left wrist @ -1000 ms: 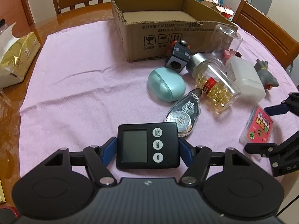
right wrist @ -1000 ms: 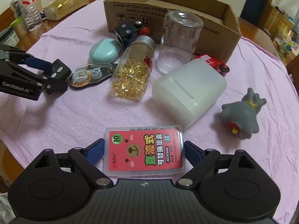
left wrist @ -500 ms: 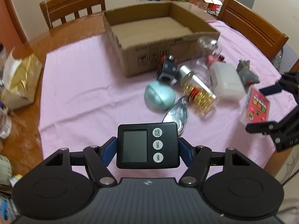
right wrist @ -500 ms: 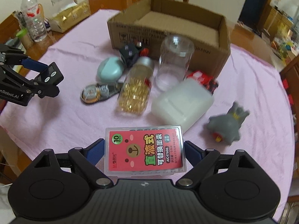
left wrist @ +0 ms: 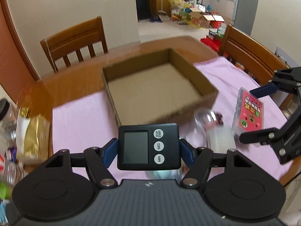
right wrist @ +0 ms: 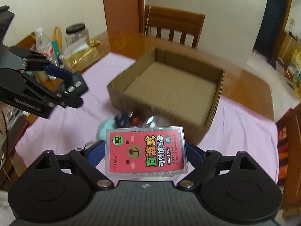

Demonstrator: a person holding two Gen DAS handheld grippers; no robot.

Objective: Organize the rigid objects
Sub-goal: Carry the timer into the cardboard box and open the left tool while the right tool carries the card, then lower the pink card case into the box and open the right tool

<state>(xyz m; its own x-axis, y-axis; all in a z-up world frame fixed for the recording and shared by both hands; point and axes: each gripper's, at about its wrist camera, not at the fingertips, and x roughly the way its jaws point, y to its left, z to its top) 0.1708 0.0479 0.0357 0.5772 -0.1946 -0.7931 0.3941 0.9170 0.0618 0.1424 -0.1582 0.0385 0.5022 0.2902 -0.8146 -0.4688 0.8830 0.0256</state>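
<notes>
My left gripper (left wrist: 148, 147) is shut on a black digital timer (left wrist: 148, 146) and holds it in the air, short of the open cardboard box (left wrist: 207, 87). My right gripper (right wrist: 145, 150) is shut on a clear refill case with a pink label (right wrist: 145, 150), also raised, near the box (right wrist: 216, 101). The box looks empty inside. Each gripper shows in the other's view: the right one with the pink case (left wrist: 248, 113), the left one with the timer (right wrist: 74, 83).
Below the grippers on the pink cloth (left wrist: 79, 120) lie a clear cup (left wrist: 204, 116), a white container (left wrist: 220, 139), a teal case (right wrist: 105, 130) and a black cube (right wrist: 122, 119). A gold bag (left wrist: 35, 133) and jars stand at the left. Wooden chairs (left wrist: 75, 39) surround the table.
Both grippers have risen high above the table with their objects and tilted toward the box. The items on the cloth now sit low in view, partly hidden.
</notes>
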